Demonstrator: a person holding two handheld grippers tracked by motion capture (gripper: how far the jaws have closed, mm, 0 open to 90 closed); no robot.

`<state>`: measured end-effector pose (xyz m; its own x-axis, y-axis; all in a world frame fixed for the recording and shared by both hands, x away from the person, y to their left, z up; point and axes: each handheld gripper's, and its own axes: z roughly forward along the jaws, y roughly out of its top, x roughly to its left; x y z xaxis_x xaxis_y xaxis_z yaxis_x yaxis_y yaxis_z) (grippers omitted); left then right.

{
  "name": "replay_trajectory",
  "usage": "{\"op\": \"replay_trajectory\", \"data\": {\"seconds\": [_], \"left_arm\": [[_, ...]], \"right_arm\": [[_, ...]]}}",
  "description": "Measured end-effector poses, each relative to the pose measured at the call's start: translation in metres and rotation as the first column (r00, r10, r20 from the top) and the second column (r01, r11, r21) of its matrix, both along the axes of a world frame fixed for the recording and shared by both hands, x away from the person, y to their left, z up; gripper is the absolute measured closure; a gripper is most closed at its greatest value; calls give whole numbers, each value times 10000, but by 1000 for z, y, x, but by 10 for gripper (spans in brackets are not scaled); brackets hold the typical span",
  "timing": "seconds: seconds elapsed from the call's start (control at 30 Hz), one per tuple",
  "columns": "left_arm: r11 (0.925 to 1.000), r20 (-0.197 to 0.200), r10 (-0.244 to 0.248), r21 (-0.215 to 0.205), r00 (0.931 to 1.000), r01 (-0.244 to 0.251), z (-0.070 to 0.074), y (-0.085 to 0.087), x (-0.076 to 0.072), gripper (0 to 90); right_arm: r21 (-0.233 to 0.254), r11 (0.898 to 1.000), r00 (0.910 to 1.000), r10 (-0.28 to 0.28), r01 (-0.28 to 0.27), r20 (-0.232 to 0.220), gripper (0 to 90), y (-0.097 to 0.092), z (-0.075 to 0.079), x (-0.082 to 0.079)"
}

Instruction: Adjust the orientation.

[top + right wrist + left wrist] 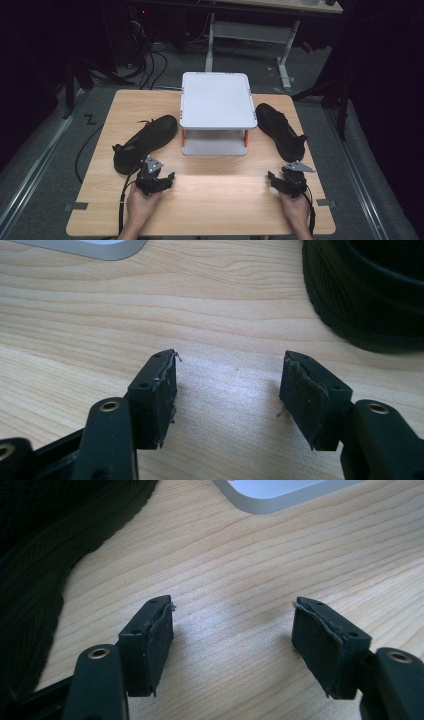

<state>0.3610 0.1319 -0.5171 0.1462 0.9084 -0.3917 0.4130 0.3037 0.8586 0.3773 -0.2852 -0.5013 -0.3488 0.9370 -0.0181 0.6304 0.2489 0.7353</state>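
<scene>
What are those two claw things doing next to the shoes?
A person holds a gripper in each hand, low over a wooden table. The left gripper sits just by the heel of the left shoe; the right gripper is near the right shoe. Both have open jaws with nothing between them. A small white two-level rack stands between the shoes. Neither shoe has been picked up yet.

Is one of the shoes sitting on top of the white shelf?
No, both shoes, the left shoe and the right shoe, lie on the wooden table beside the white shelf.
</scene>
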Motion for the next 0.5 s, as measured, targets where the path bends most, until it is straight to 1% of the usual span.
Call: {"op": "replay_trajectory", "data": {"seconds": [0.27, 0.37, 0.5], "left_arm": [[10000, -3, -31, -10, 10000, 31, 0, 0, 0, 332], [10000, -29, -53, 48, 10000, 53, 0, 1, -1, 339], [9999, -260, 32, 116, 9997, -29, 3, 4, -2, 340]], "right_arm": [[3, 10000, 10000, 2, -2, -6, 395, 0, 0, 0], [5, 10000, 10000, 4, -4, -9, 394, 0, 0, 0], [7, 10000, 10000, 17, -17, -12, 391, 0, 0, 0]]}}
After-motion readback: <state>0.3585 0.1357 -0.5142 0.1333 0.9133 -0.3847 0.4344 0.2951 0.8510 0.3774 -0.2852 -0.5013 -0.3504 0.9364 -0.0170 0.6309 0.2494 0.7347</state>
